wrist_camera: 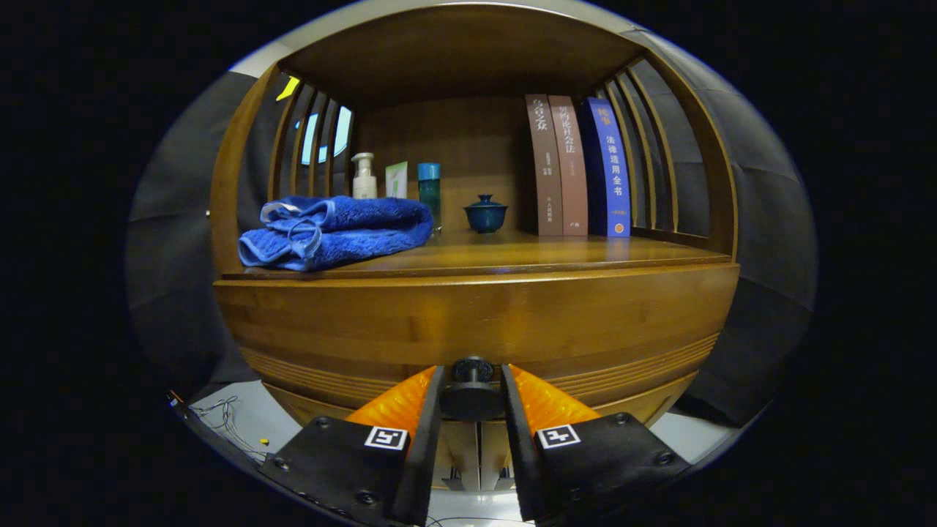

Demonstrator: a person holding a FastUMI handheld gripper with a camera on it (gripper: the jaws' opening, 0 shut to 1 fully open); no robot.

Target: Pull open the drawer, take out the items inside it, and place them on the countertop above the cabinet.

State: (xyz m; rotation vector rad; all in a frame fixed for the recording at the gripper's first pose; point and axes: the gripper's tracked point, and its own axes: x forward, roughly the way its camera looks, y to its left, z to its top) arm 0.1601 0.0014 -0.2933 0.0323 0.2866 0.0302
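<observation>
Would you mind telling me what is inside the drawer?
Its contents are hidden: the drawer is closed. The gripper has its fingers on either side of the knob.

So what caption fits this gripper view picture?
Orange fingers clasp the round black drawer knob below a folded blue towel.

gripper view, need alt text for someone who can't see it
The gripper has its two orange fingers on either side of the dark drawer knob on a wooden cabinet, drawer closed. On the countertop above sit a folded blue towel, bottles, a lidded cup and three books.
</observation>
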